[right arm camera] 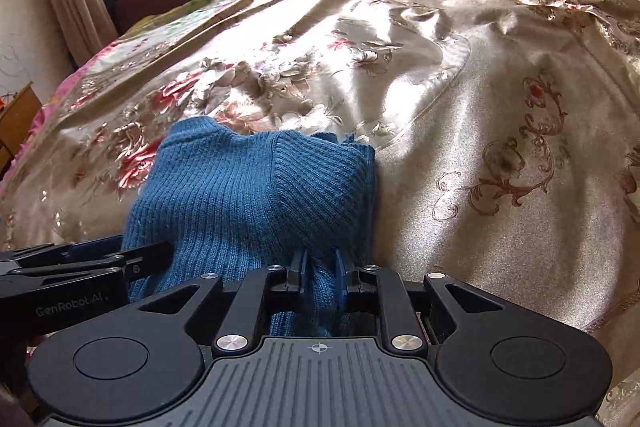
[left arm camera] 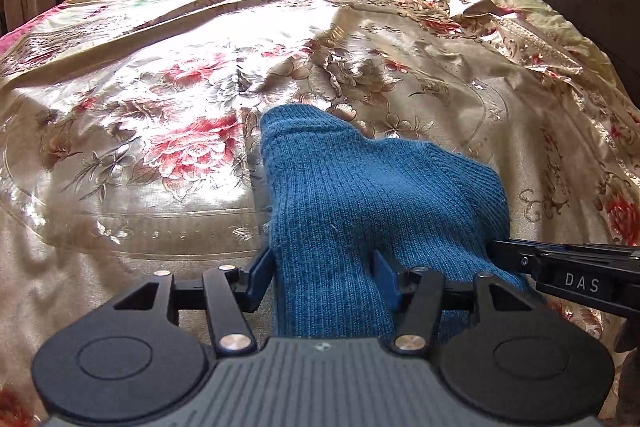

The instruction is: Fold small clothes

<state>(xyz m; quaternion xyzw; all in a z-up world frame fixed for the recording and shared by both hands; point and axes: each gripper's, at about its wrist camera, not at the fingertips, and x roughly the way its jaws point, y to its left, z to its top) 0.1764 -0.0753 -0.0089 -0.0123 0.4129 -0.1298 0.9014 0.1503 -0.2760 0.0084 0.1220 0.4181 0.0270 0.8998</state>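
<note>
Blue knit garment (left arm camera: 360,195) lies bunched on the floral bedspread (left arm camera: 160,115), at 6 o'clock in both views. Left gripper (left arm camera: 324,279) straddles it, fingers (left arm camera: 256,279) spread and loose. Right gripper (right arm camera: 320,275) pinches a fold.

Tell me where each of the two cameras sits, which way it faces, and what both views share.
Left wrist: on the left gripper, looking down along its fingers at the blue knit garment on the floral bedspread; right gripper enters from the right.
Right wrist: on the right gripper, pinching the same garment; left gripper enters from the left.
Shared: garment, bedspread, window.
</note>
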